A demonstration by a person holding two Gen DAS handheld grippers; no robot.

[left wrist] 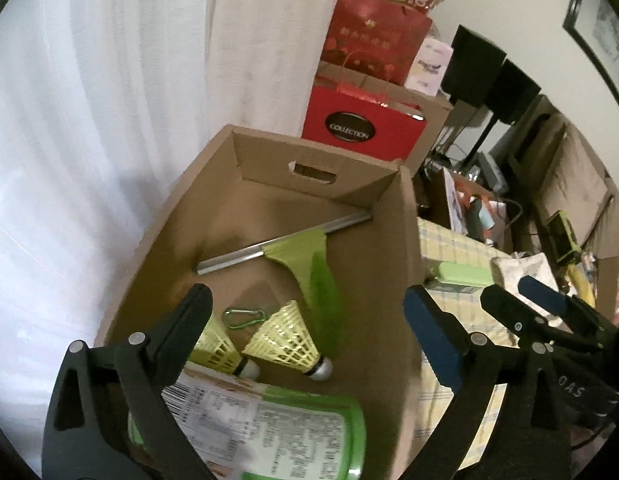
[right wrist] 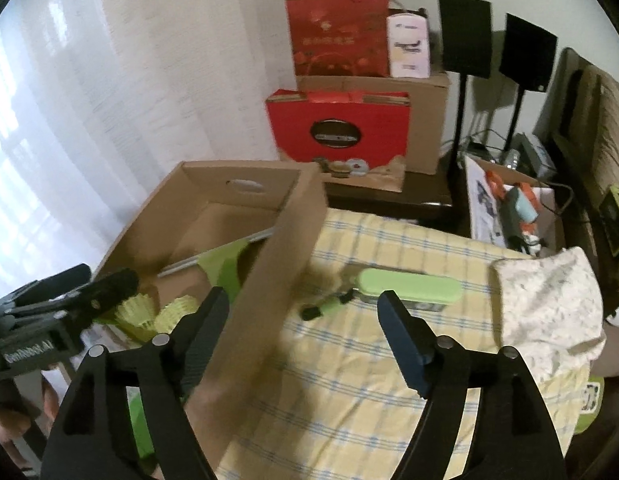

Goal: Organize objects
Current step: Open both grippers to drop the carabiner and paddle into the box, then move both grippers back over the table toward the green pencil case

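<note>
An open cardboard box (left wrist: 393, 240) stands on a yellow checked cloth (right wrist: 349, 380). Inside lie two yellow shuttlecocks (left wrist: 285, 340), a green carabiner (left wrist: 245, 317), a green squeegee with a metal bar (left wrist: 309, 256) and a green-labelled packet (left wrist: 269, 428). My left gripper (left wrist: 305, 316) is open and empty above the box's near end. My right gripper (right wrist: 305, 320) is open and empty, straddling the box's right wall (right wrist: 269, 300). A light green case (right wrist: 405, 286) lies on the cloth beyond it, with a small green and black tool (right wrist: 329, 306) beside it.
A crumpled white cloth (right wrist: 549, 312) lies at the right of the table. Red gift bags (right wrist: 337, 128) and cardboard boxes stand behind. A white curtain (left wrist: 89, 120) hangs on the left. Two black speakers on stands (right wrist: 465, 32) and a cluttered box (right wrist: 509, 208) are at back right.
</note>
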